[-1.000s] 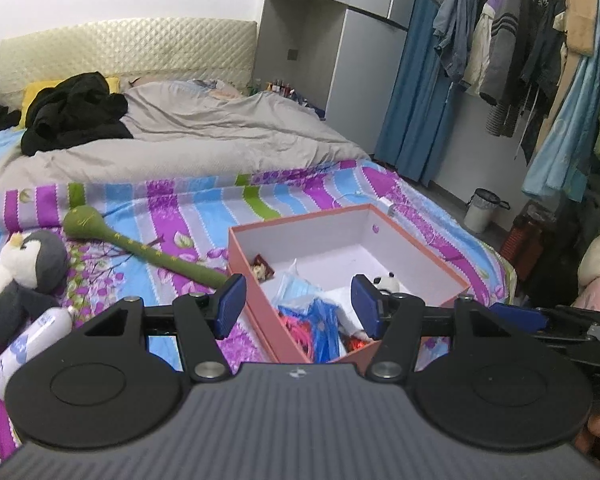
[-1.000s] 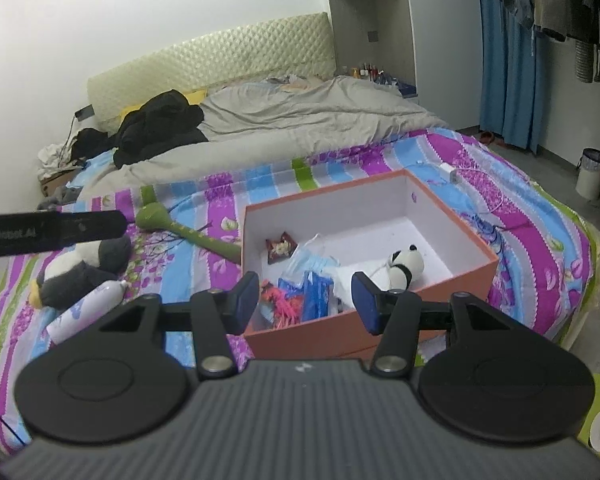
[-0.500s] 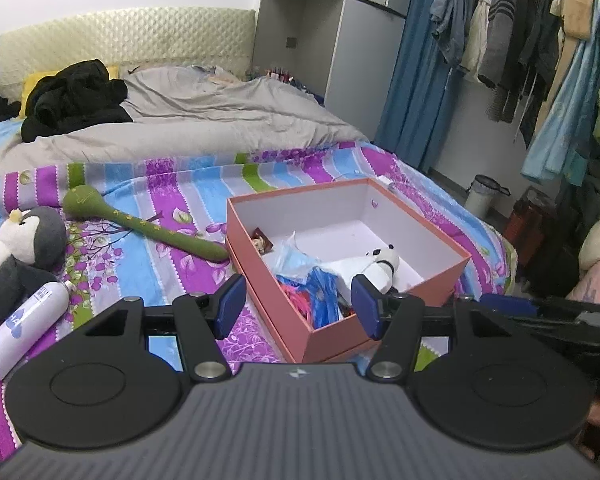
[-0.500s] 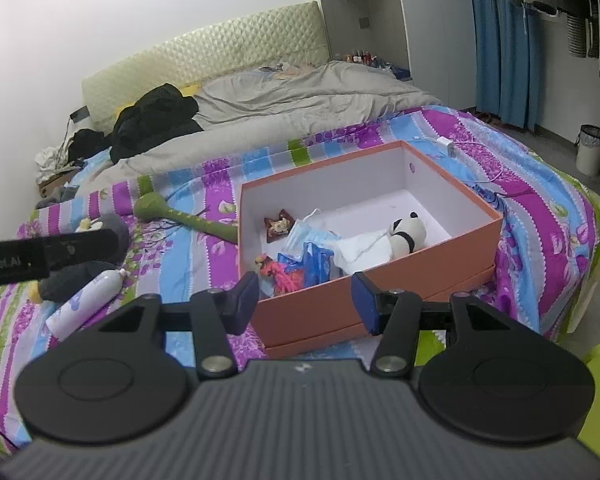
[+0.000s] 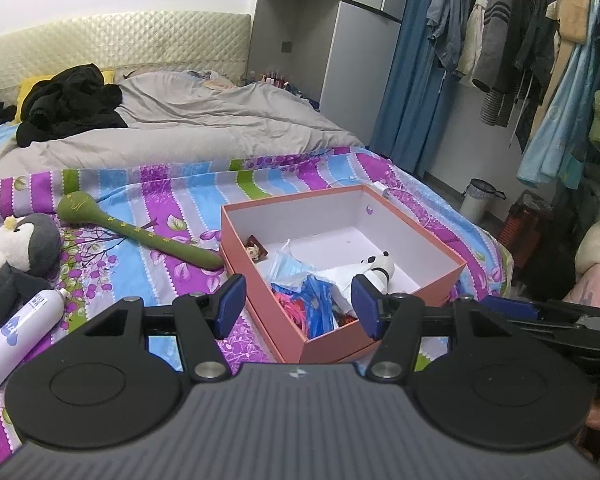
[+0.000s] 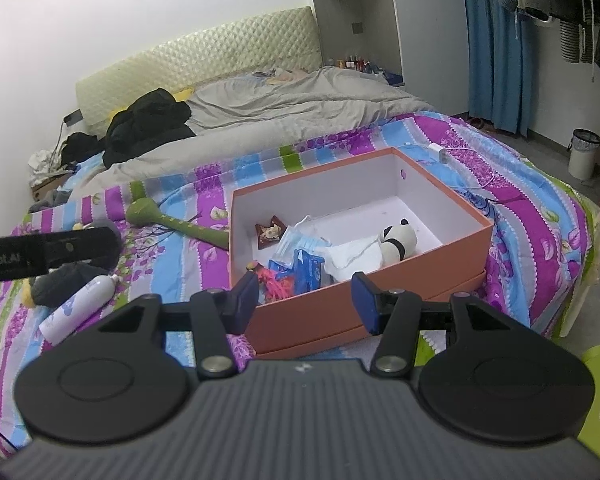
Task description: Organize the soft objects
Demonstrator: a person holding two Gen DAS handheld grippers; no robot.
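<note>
An orange box (image 5: 256, 280) (image 6: 340, 316) with a white inside sits on the striped bedspread. It holds a small panda plush (image 5: 378, 264) (image 6: 398, 238), a white cloth (image 6: 352, 258), blue masks (image 6: 300, 242) and a blue packet (image 5: 314, 306). A green snake plush (image 5: 140, 236) (image 6: 168, 220) lies left of the box. A penguin plush (image 5: 16, 256) sits at far left, partly hidden in the right wrist view. My left gripper (image 5: 298, 306) and right gripper (image 6: 305, 300) are both open and empty, held back from the box's near side.
A white spray bottle (image 5: 18, 330) (image 6: 76, 308) lies next to the penguin. A grey duvet (image 5: 188, 120) and black clothes (image 5: 68, 104) lie further up the bed. Hanging clothes (image 5: 540, 60) and a bin (image 5: 478, 200) stand at the right, off the bed.
Both grippers have drawn back and up from the box, so more of the bed and box shows. Both stay open and empty. Nothing on the bed has moved.
</note>
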